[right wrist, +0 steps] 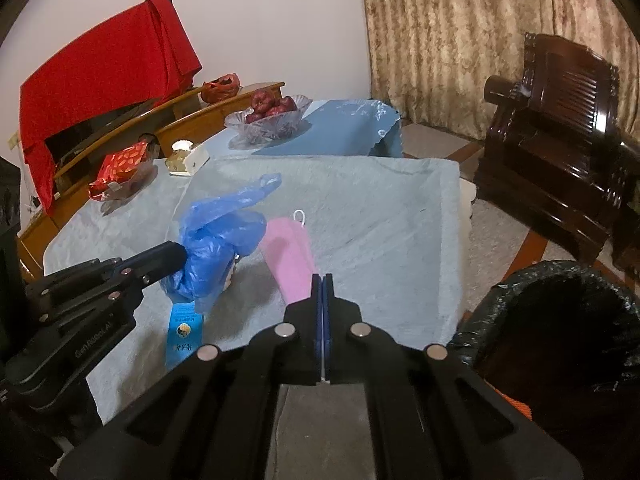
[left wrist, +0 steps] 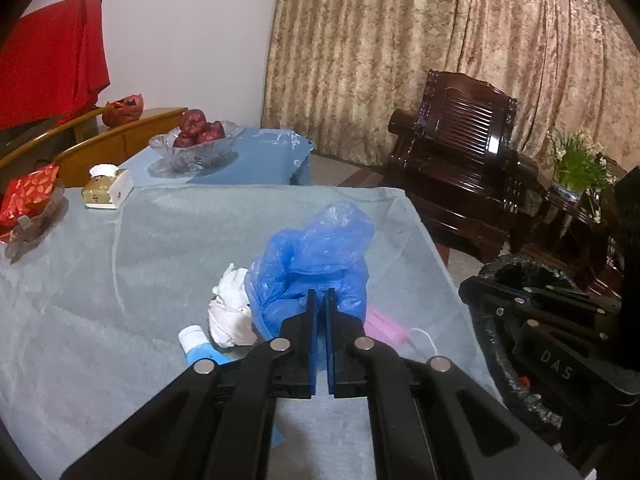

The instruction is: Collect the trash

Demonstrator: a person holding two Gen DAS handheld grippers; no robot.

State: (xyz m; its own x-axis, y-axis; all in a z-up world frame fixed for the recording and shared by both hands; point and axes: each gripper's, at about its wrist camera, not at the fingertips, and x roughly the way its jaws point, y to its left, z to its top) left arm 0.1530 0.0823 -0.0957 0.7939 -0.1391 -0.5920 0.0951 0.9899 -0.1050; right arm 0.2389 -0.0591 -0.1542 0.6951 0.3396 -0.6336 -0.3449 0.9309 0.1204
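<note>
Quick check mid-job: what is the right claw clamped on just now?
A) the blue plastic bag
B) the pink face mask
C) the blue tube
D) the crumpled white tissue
B: in the right wrist view the right claw is shut on the end of the pink face mask, while the left claw pinches the blue plastic bag.

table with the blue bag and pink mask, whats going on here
A person is clearing trash with two tools. The left hand-held gripper is shut on the blue plastic bag; the right hand-held gripper is shut on the pink face mask. A white tissue wad remains on the table, and the black-lined bin waits alongside.
</note>
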